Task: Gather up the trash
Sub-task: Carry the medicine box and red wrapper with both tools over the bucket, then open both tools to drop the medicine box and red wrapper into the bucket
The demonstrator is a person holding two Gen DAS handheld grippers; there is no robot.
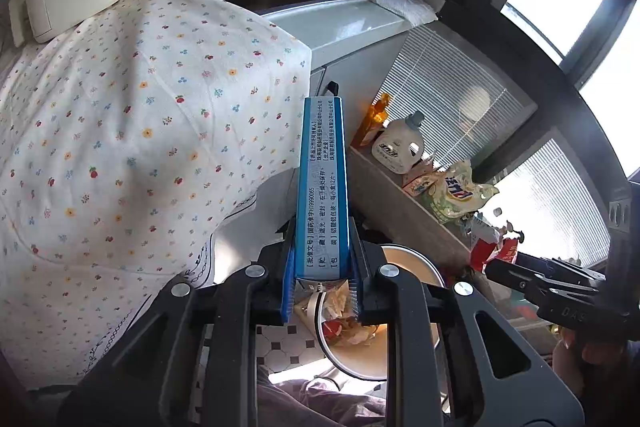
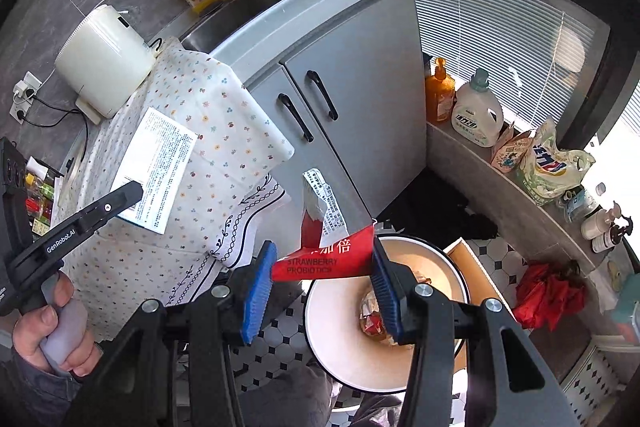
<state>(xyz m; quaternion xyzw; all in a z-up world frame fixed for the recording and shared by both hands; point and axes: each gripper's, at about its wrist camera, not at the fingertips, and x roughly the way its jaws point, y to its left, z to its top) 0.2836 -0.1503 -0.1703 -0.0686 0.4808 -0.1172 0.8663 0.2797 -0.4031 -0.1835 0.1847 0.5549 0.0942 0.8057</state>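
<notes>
Blue box (image 1: 322, 187): light, crushable; my left jaws clamp its narrow sides. Red carton (image 2: 326, 259): light, flimsy; right jaws clamp its body.

Black tongs (image 2: 320, 291), blue ribbed pads (image 2: 258, 293), silver screws, white "GenRobot.AI" lettering.

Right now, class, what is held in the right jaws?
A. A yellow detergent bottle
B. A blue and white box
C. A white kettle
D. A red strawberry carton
D: in the right wrist view the blue pads press both sides of the red carton, above the bin.
</notes>
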